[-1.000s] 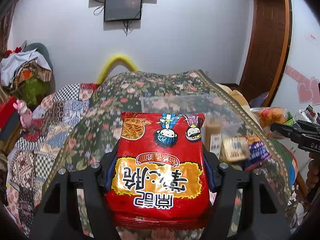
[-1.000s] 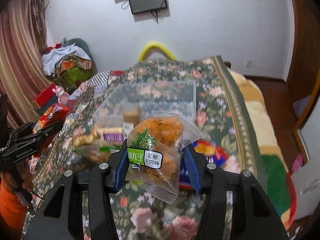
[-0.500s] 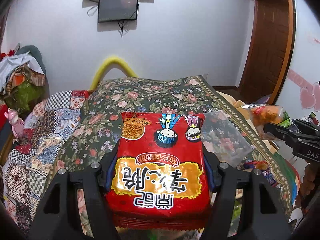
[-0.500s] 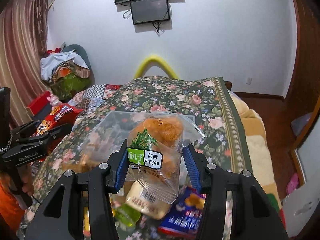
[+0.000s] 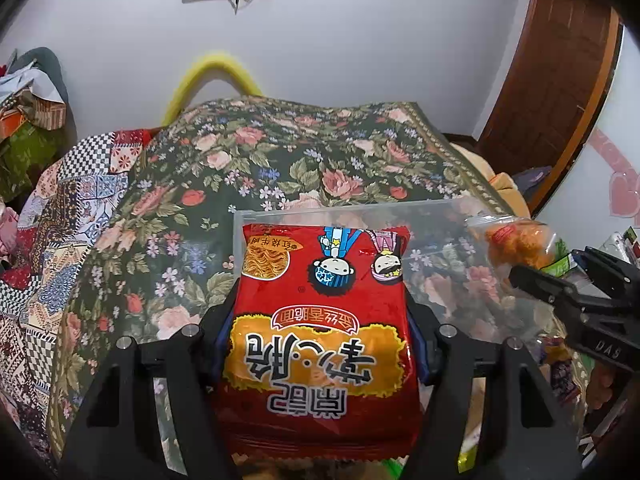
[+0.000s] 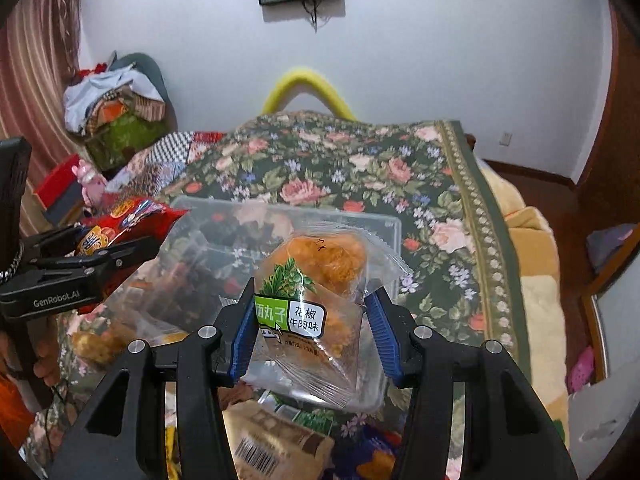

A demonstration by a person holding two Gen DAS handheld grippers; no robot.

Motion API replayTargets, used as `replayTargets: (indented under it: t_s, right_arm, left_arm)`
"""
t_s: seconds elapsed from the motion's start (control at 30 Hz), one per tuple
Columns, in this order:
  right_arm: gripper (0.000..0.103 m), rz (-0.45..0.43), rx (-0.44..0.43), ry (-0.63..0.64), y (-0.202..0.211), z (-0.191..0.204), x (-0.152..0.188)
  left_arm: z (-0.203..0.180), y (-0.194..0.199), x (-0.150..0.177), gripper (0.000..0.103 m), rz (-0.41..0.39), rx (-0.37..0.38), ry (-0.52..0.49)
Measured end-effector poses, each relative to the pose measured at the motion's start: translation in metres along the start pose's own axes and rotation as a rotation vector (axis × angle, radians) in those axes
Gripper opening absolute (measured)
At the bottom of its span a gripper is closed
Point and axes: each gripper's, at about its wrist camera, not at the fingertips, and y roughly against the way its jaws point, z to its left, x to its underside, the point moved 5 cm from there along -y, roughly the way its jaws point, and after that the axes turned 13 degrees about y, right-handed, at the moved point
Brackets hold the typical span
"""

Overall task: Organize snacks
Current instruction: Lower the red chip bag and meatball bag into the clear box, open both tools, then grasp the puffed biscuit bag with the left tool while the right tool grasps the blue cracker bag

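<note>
Left wrist view shows your left hand-held gripper [image 5: 320,344] clenched on a red noodle packet [image 5: 320,328], its printing upside down to you: large white Chinese characters on a yellow patch, two cartoon faces and a noodle picture near the far end. The packet hides most of the gripper's inner pads and the near wall of the clear plastic bin [image 5: 360,210] behind it. Your right hand-held gripper [image 5: 560,280] enters at the right edge, cut off by the frame, with "DAS" readable on its body.

Right wrist view has that right hand-held gripper [image 6: 312,320] grasping a clear bag of orange snack balls [image 6: 316,276], held over the bin [image 6: 384,220]. Its green and white label reads "面丸子" and "花椒牛肉味"; the smaller print below is too fine to read. The left gripper at the left edge carries the words "GenRobot.AI". Loose packets [image 6: 276,440] lie low in the frame on the floral bedspread [image 6: 360,160], half hidden by the gripper arms; one shows a barcode, but you cannot make out its name.
</note>
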Motion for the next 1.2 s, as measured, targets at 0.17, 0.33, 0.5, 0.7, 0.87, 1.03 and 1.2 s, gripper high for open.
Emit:
replayTargets:
  t_s: [0.17, 0.33, 0.5, 0.7, 0.87, 1.03, 1.2]
  right_arm:
    - [0.048, 0.055, -0.022, 0.017, -0.021, 0.001, 0.002]
    - [0.048, 0.089, -0.061, -0.007, -0.033, 0.0, 0.003]
    - [0.051, 0.113, -0.064, -0.008, -0.038, -0.001, 0.002]
    - [0.052, 0.096, -0.049, 0.001, -0.027, -0.001, -0.001]
    - [0.054, 0.044, -0.011, 0.041, -0.005, 0.002, -0.012]
    - [0.056, -0.011, 0.006, 0.042, 0.027, 0.001, -0.015]
    - [0.061, -0.051, 0.024, 0.024, 0.054, -0.003, -0.01]
  left_arm:
    - [-0.004, -0.02, 0.001, 0.067, 0.037, -0.017, -0.029]
    - [-0.004, -0.034, 0.003, 0.067, 0.072, -0.026, -0.033]
    - [-0.006, -0.037, 0.005, 0.07, 0.106, -0.032, -0.032]
    - [-0.01, -0.02, 0.002, 0.071, 0.075, -0.036, -0.04]
    - [-0.012, 0.012, -0.008, 0.073, 0.014, -0.01, -0.037]
    - [-0.01, 0.054, -0.012, 0.079, -0.06, 0.006, -0.047]
    - [0.004, 0.091, -0.003, 0.089, -0.097, 0.013, -0.045]
